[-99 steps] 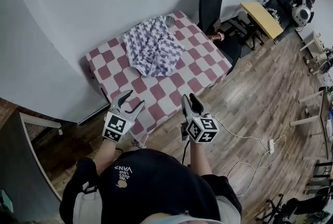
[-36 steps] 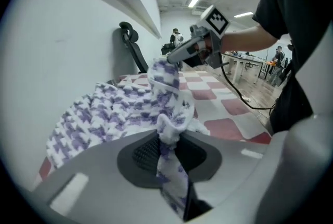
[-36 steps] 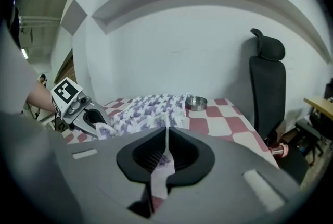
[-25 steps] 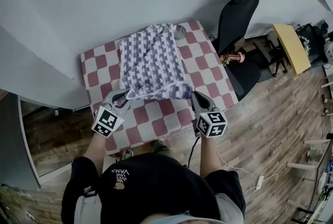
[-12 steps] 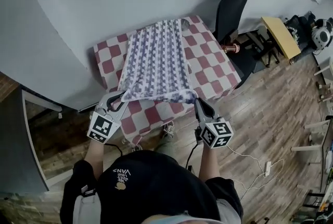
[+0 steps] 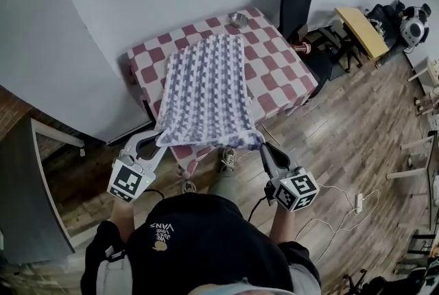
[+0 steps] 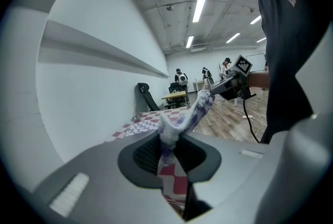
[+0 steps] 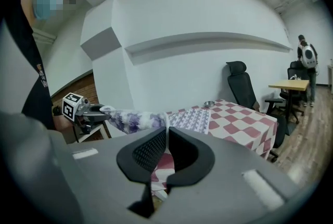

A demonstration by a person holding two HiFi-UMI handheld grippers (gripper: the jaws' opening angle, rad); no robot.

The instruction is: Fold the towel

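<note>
A small round metal bowl (image 6: 238,18) stands near the far edge of the table with the red and white checked cloth (image 6: 278,77); what is inside the bowl is too small to tell. The white towel with the purple pattern (image 6: 206,84) lies spread lengthwise, and its far end rests on the table, close to the bowl but apart from it. Its near end reaches past the near edge of the table and hangs in the air, stretched between the two tools. The left gripper (image 6: 156,140) has its jaws closed on the near left corner of the towel, and a thick bunch of cloth is pinched between the pads. The right gripper (image 6: 263,144) has its jaws almost fully together on the near right corner, with only a thin edge of cloth between them. Both grippers are held off the table, on the person's side, well apart from each other, so that the near edge of the towel runs nearly straight from one to the other.
</note>
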